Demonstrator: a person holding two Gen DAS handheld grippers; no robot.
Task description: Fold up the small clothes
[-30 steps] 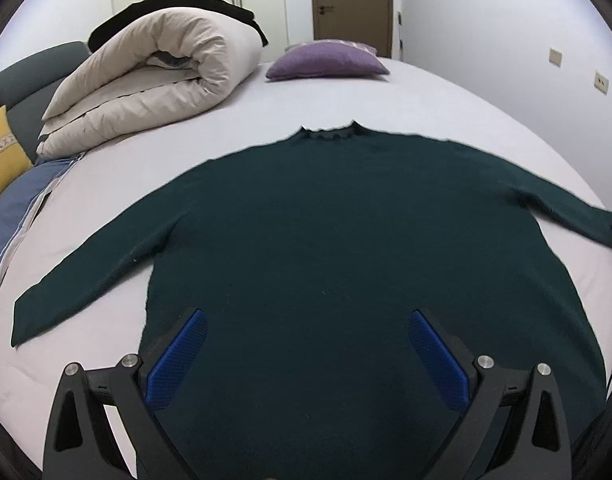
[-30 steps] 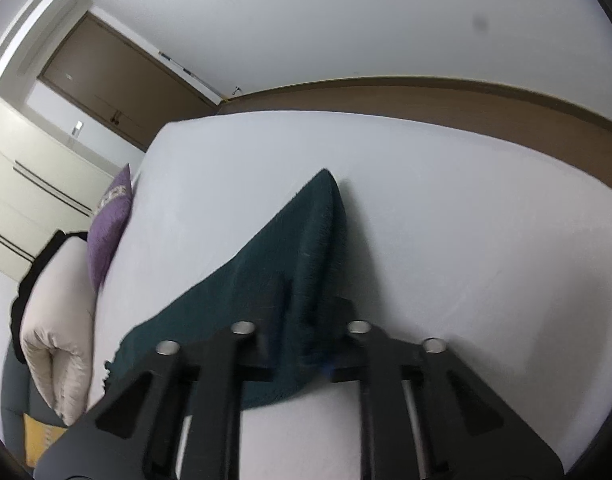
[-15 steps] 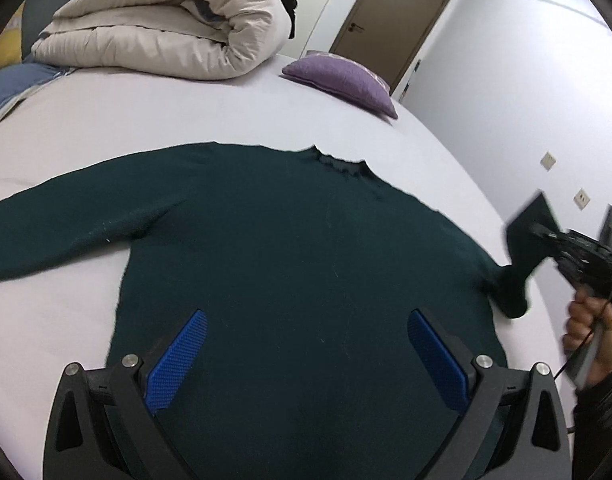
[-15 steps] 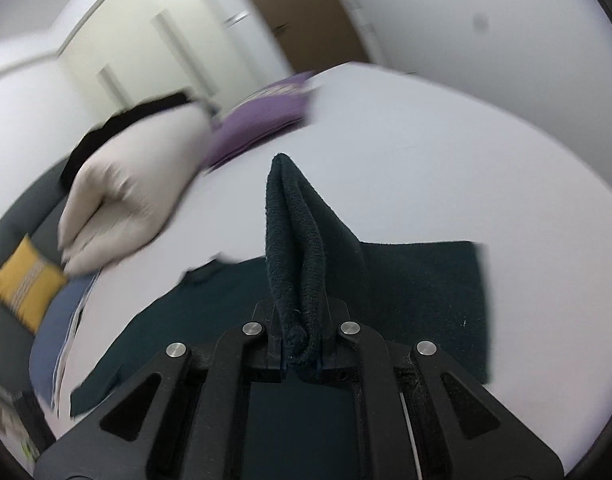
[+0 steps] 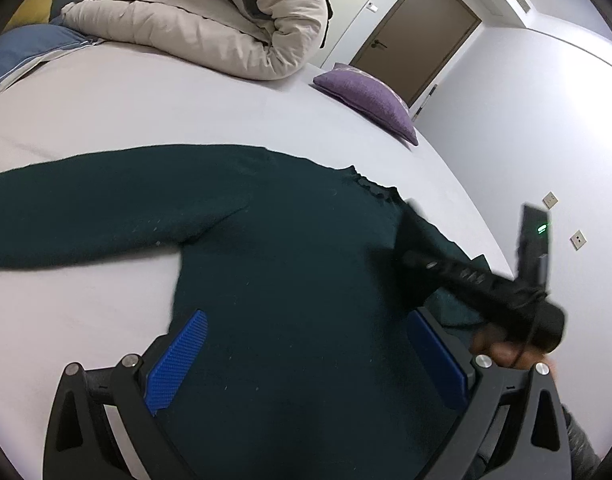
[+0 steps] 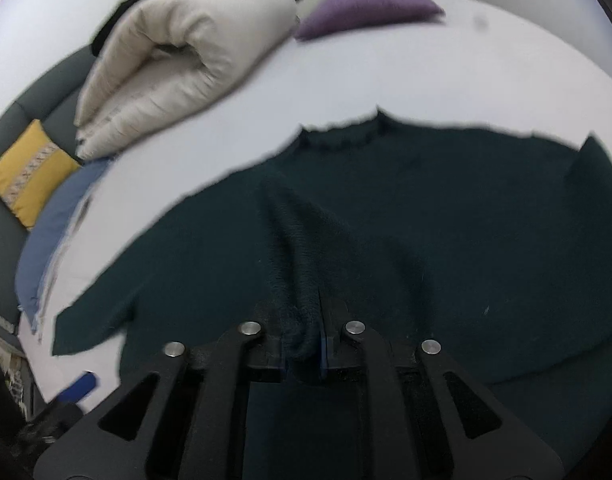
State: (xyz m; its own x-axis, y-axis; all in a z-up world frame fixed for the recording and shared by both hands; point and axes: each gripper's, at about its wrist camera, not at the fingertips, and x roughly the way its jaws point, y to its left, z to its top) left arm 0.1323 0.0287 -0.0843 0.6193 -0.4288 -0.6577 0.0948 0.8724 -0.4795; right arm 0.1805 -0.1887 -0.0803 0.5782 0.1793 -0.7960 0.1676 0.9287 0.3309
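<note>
A dark green sweater (image 5: 290, 264) lies flat, front up, on the white bed (image 5: 106, 112), neck away from me. Its left sleeve (image 5: 86, 208) stretches out to the left. My left gripper (image 5: 306, 360) is open and empty, its blue pads (image 5: 178, 360) hovering over the sweater's lower body. My right gripper (image 6: 304, 344) is shut on the cuff of the right sleeve (image 6: 302, 256), holding it folded in over the sweater's chest (image 6: 446, 200). The right gripper also shows in the left wrist view (image 5: 410, 256), above the sweater's right side.
A rolled beige duvet (image 5: 210, 20) and a purple pillow (image 5: 366, 100) lie at the head of the bed. A yellow cushion (image 6: 30, 168) and blue cloth (image 6: 54, 232) sit at the left edge. A wall (image 5: 526, 128) runs along the right side.
My right gripper has carried the right sleeve from the bed's right edge inward over the sweater's chest. My left gripper has swung left and stays open above the hem.
</note>
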